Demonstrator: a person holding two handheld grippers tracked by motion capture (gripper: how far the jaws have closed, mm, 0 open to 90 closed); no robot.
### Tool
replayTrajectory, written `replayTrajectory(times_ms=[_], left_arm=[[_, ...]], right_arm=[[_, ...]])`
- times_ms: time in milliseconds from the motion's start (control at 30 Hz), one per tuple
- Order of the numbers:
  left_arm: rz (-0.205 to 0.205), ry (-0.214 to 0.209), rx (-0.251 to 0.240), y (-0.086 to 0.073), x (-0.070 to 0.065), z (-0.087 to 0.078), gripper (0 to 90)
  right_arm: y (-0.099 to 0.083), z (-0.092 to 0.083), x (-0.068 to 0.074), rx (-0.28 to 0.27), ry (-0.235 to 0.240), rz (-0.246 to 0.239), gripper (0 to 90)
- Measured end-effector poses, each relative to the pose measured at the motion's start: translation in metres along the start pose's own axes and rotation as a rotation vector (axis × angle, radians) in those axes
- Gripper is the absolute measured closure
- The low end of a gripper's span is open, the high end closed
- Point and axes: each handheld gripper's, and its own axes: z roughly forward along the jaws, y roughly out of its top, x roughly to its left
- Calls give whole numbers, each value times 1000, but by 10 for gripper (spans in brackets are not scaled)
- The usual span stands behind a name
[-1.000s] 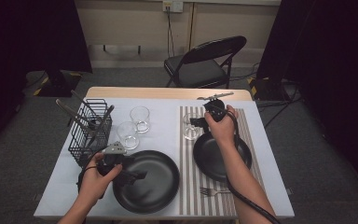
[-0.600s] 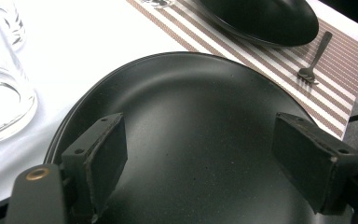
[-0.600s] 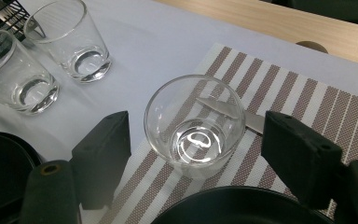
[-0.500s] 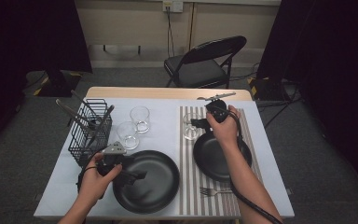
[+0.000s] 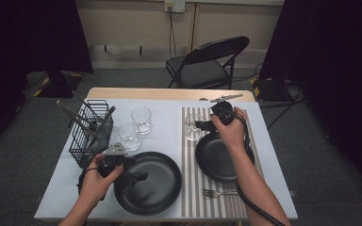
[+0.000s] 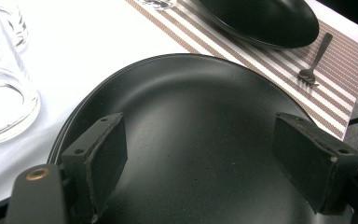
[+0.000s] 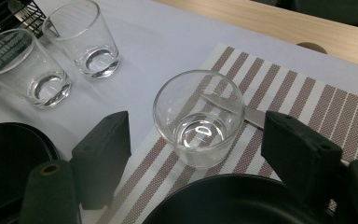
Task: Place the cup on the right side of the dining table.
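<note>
My right gripper [image 5: 199,125] hangs over the striped placemat [image 5: 191,165], jaws open and pointing left at a clear empty glass [image 5: 193,128]. In the right gripper view the glass [image 7: 198,116] stands upright just beyond the open gripper [image 7: 198,144], untouched, and a knife [image 7: 256,116] lies behind it. A black plate [image 5: 219,160] sits on the mat under my right wrist. My left gripper [image 5: 140,177] hovers open over a second black plate [image 5: 158,190] on the white cloth. In the left gripper view that plate [image 6: 191,107] lies below the open gripper [image 6: 200,154], with nothing between the jaws.
A black wire basket [image 5: 92,134] with utensils stands at the left. Two more glasses [image 5: 141,120] [image 5: 129,136] sit beside it. A fork [image 5: 219,193] lies on the mat near the front edge. A folding chair [image 5: 207,63] stands beyond the table.
My right gripper has crept slightly left toward the glass on the placemat. The left hand and all the tableware stay where they were.
</note>
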Motion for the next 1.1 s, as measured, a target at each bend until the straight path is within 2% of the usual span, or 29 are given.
replayTrajectory(times_ms=[367, 800, 1100], left_arm=[[1, 2, -2, 0, -1, 1, 183], [0, 0, 1, 1, -1, 2, 183], [5, 0, 4, 1, -2, 2, 183]], right_arm=[[-7, -10, -3, -5, 12, -2, 236], [-13, -18, 0, -8, 36, -14, 234], [-20, -23, -1, -19, 48, -2, 232]])
